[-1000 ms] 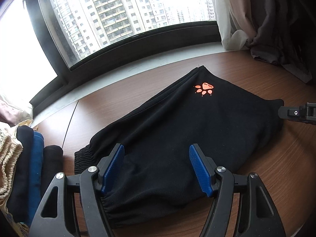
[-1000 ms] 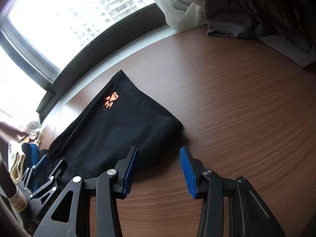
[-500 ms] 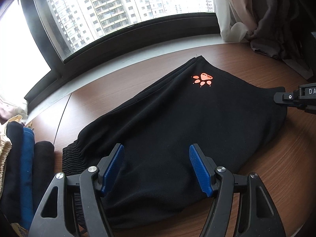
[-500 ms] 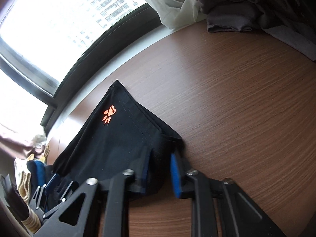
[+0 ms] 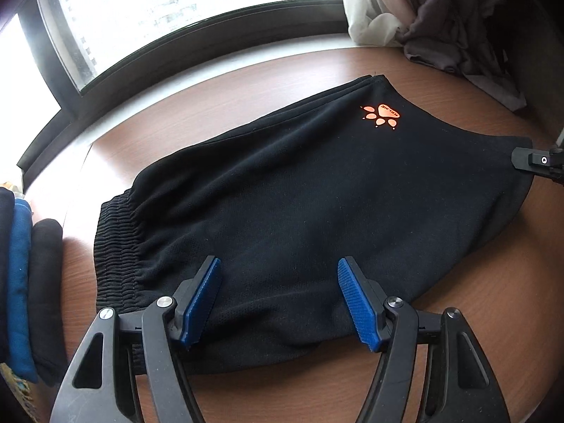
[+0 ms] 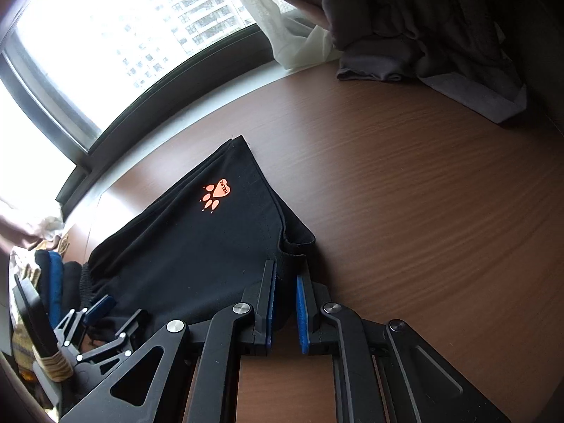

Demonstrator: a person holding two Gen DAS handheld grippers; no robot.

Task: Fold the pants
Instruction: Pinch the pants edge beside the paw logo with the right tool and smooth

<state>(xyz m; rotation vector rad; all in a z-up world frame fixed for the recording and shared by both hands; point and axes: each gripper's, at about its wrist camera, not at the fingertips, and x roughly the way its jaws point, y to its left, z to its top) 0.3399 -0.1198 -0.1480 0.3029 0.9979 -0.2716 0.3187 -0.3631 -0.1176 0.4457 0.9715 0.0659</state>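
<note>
Brown wood-grain table point(image 6: 423, 211) beside a large window point(image 5: 176, 7), with grey curtains point(image 6: 440, 28) bunched on its far right corner. Black pants point(image 5: 299, 204), folded into a broad flat bundle, lie on the table near its window side; an orange paw-print logo point(image 5: 382, 114) faces up near the far corner, and the gathered elastic waistband point(image 5: 118, 246) forms the left end. A stack of folded garments point(image 5: 24, 275), black and blue, stands just left of the waistband. Left gripper point(image 5: 280, 299): blue pads spread wide, poised over the near edge of the pants, with the fabric passing between and beneath them; contact cannot be judged. Right gripper point(image 6: 285, 299): jaws have just been closing and are clamped on the pants' hem corner point(image 6: 294, 257) at the right end, a narrow fold of black cloth pinched between the pads.
</note>
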